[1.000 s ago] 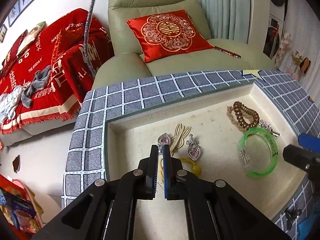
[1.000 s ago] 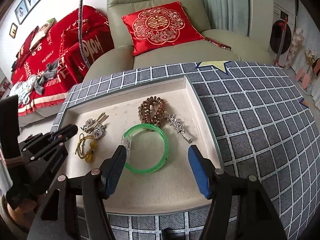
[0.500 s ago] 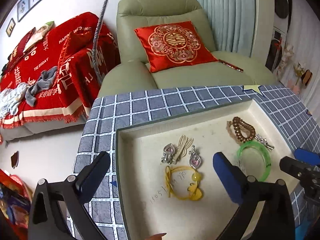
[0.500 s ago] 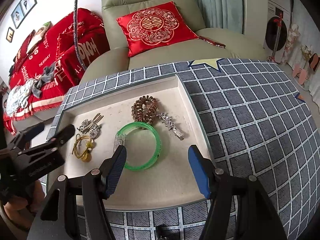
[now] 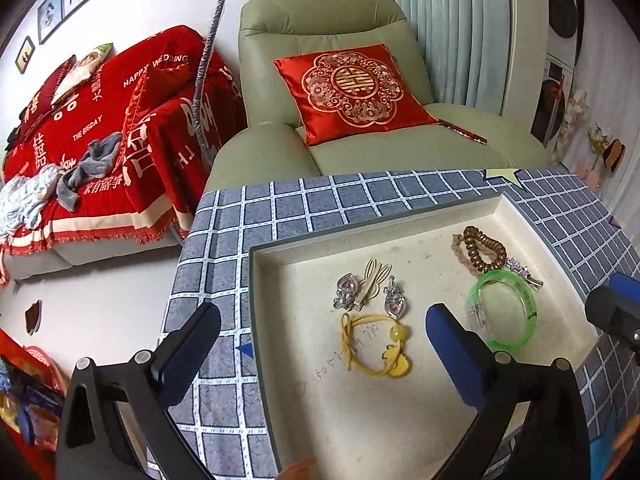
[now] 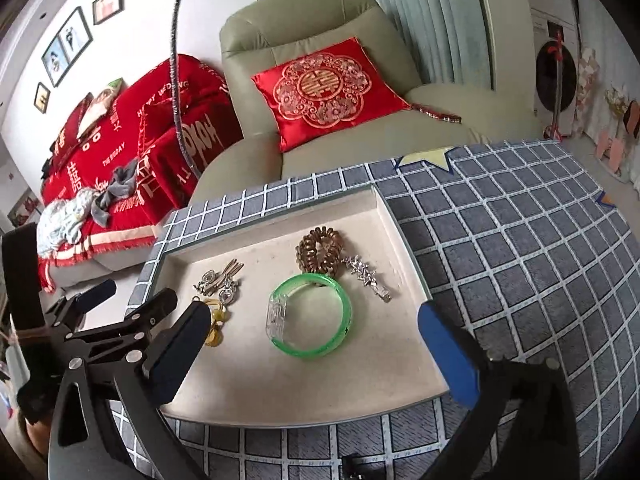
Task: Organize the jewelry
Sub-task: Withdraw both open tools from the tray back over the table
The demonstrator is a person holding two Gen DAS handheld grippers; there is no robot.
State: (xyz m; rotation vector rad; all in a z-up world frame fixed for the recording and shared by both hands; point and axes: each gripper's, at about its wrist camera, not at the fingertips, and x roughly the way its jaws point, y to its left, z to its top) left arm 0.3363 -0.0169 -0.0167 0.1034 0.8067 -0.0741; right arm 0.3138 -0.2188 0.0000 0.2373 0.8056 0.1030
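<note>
in a shallow cream tray (image 5: 280, 252) on a blue checked cloth (image 6: 520, 248) lies the jewelry, in two loose groups. toward the tray's left side, a yellow cord bracelet (image 5: 374, 346) lies just below two silver heart pendants (image 5: 394, 300) and a pale wooden clip (image 5: 372, 280) that touches one of them. toward the right, a green bangle (image 6: 310, 314) lies flat, its far rim touching a brown coil band (image 6: 320, 250), with a silver hair clip (image 6: 368, 278) just beside both. the left gripper (image 5: 320, 344) hangs above the tray's near left part, jaws spread wide, holding nothing, the yellow bracelet between its fingers in view. the right gripper (image 6: 316, 344) hangs over the near edge, jaws also wide and empty, framing the bangle. behind the table stand a green armchair (image 5: 320, 20) with a red cushion (image 5: 352, 88) and a red-covered sofa (image 5: 80, 120).
</note>
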